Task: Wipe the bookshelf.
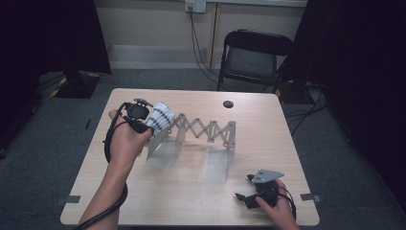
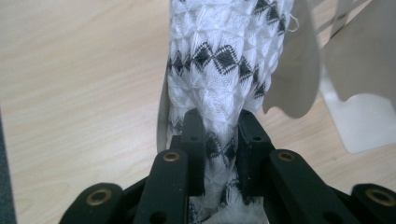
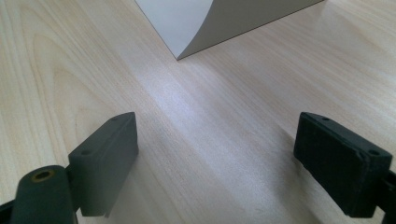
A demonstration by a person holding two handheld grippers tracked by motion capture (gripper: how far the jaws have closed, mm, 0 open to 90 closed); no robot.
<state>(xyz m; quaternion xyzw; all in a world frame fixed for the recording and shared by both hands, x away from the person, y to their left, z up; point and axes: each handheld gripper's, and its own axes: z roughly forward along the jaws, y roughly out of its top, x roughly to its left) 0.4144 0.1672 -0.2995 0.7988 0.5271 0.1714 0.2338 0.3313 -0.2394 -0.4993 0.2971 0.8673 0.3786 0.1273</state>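
Observation:
A white knitted cloth with black diamond bands (image 1: 160, 116) (image 2: 224, 60) is pinched between the jaws of my left gripper (image 1: 146, 120) (image 2: 219, 135), which is shut on it and held above the table at the left end of a grey metal scissor rack (image 1: 206, 130). The cloth hangs beside the rack's left panel (image 2: 292, 74). My right gripper (image 1: 246, 189) (image 3: 217, 163) rests low over the table's near right part, jaws wide open with bare wood between them. A corner of the rack's grey base plate (image 3: 210, 23) lies ahead of it.
The rack stands on two plates (image 1: 165, 153) (image 1: 218, 165) mid-table. A dark round hole (image 1: 228, 104) sits near the table's far edge. A black folding chair (image 1: 251, 57) stands behind the table. Wood to the left of the cloth (image 2: 79, 93) is bare.

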